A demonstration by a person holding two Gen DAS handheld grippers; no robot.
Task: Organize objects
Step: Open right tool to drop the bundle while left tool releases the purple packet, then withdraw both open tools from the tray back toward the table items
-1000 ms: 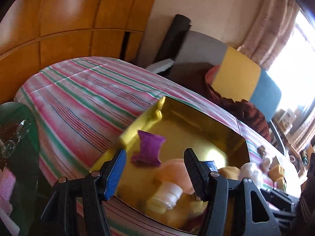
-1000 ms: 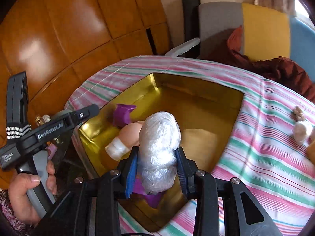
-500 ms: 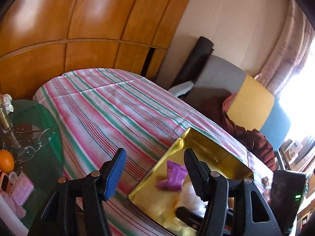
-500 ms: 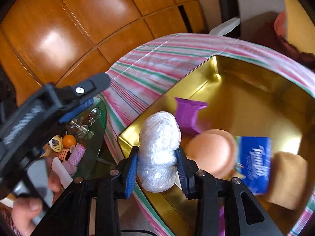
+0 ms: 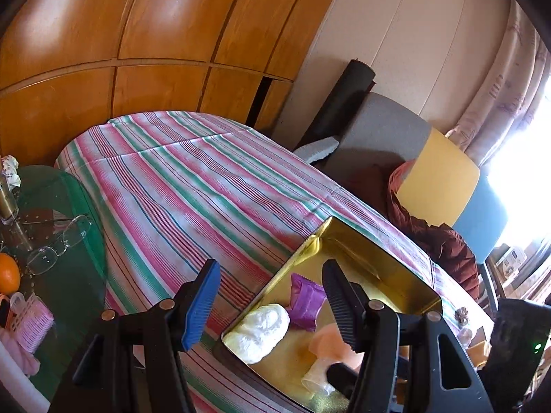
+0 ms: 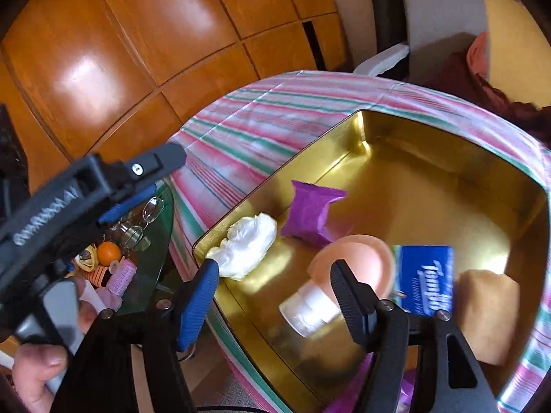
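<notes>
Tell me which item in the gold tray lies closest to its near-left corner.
The white plastic-wrapped bundle. It sits in that corner against the gold tray wall; the purple packet, peach cup and blue tissue pack lie further in.

A counter (image 5: 193, 186) draped in a pink-and-green striped cloth (image 6: 261, 124) carried a gold tray (image 6: 430, 158) near its edge.

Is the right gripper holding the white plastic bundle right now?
No, the right gripper is open and empty, and the white plastic bundle lies in the gold tray.
</notes>
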